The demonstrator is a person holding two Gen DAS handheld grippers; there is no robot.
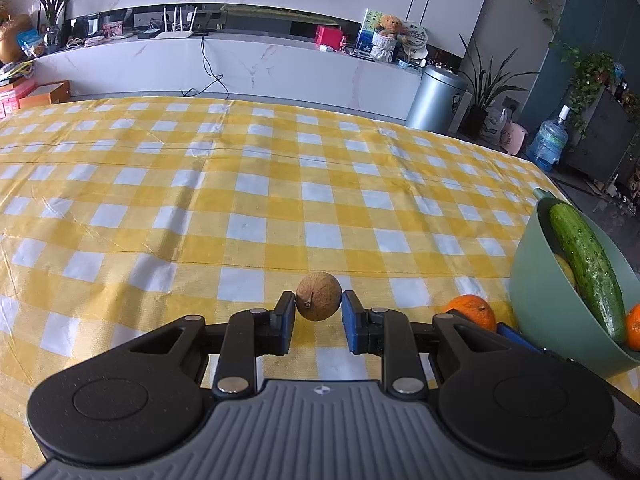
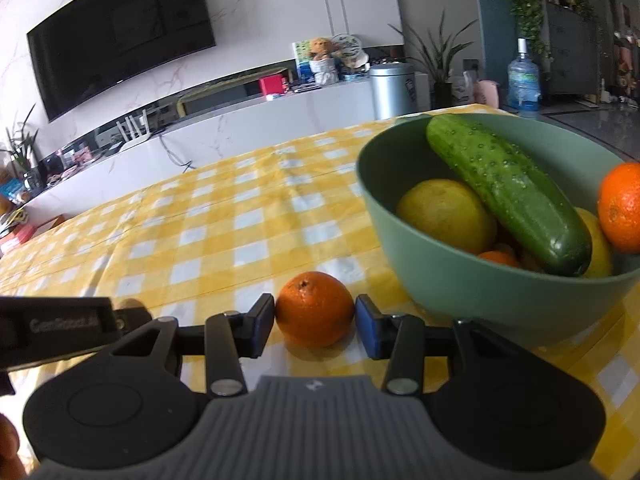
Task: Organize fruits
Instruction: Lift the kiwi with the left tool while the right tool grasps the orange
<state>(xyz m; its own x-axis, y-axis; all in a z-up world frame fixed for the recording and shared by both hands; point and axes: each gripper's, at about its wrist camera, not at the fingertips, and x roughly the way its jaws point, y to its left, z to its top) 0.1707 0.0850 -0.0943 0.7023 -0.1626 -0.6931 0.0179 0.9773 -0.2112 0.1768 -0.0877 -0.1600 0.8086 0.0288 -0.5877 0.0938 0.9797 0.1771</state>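
The left gripper (image 1: 319, 312) is clamped on a small brown fruit (image 1: 319, 297), held only at the very tips of its blue pads (image 1: 286, 322), one on each flank. The right gripper (image 2: 315, 322) has an orange (image 2: 315, 309) between its pads, which touch or nearly touch it on both sides; I cannot tell whether they press firmly yet. The orange sits on the checked cloth (image 1: 240, 184) near the table's right edge, just beside the green bowl (image 2: 500, 296). The bowl already holds a cucumber (image 2: 508, 194), a lemon (image 2: 444, 216) and another orange (image 2: 622, 206), with more fruit underneath.

Risks, as I judge them:
- The brown fruit is round and gripped at its widest line by the pad tips only. A tilt or jolt on the way to the bowl could let it squirt out and roll over the cloth toward the table edge.
- If the right pads are not squarely on the orange, lifting may spin it free; it would roll, and the right edge is near.
- The bowl is crowded. The cucumber lies slanted across the top, so fruit dropped onto it may bounce or slide out over the rim.
- Both grippers work close together beside the bowl; moving them at once could knock one against the other or nudge the bowl toward the edge.
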